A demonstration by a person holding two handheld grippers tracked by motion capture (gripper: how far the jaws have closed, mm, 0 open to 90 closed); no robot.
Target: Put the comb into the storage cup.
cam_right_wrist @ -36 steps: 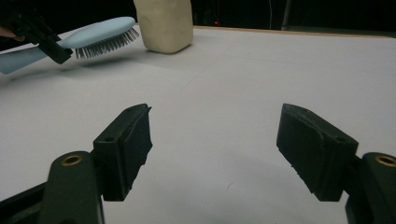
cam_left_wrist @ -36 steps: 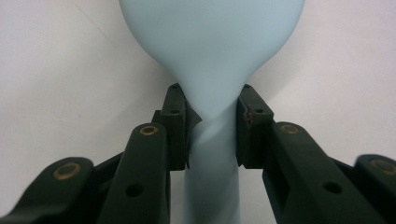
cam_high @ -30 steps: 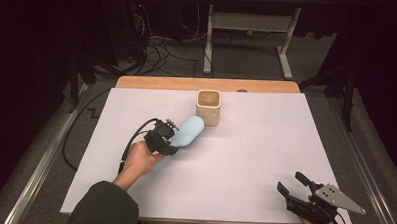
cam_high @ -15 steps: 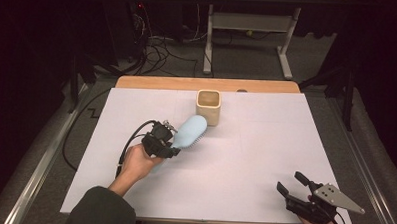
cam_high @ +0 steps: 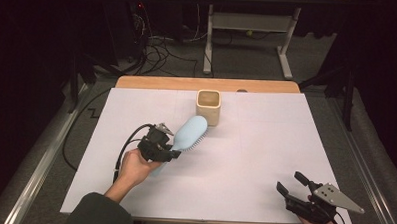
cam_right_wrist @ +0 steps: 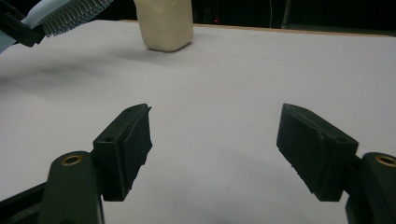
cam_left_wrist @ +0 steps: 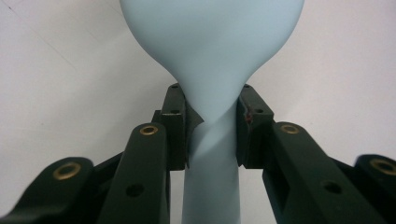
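A pale blue hairbrush (cam_high: 189,133) hangs above the white table cover, bristles facing down, its head close to a cream square cup (cam_high: 208,107). My left gripper (cam_high: 174,152) is shut on the brush's handle; in the left gripper view both pads press the narrow neck of the hairbrush (cam_left_wrist: 212,70) just below its wide head. My right gripper (cam_high: 290,184) rests at the table's front right, open, with nothing between its pads (cam_right_wrist: 133,140). From there the cup (cam_right_wrist: 164,23) stands far ahead and the brush's bristles (cam_right_wrist: 70,14) show at upper left.
A white sheet (cam_high: 265,154) covers the wooden table (cam_high: 207,84). A black cable (cam_high: 127,147) trails from the left gripper. Beyond the far edge lie floor cables (cam_high: 159,45) and a white desk frame (cam_high: 249,33). A metal rail (cam_high: 39,161) runs along the table's left side.
The left hand has carried the brush a little to the right and up, bringing its head nearer the cup. The right gripper has stayed still.
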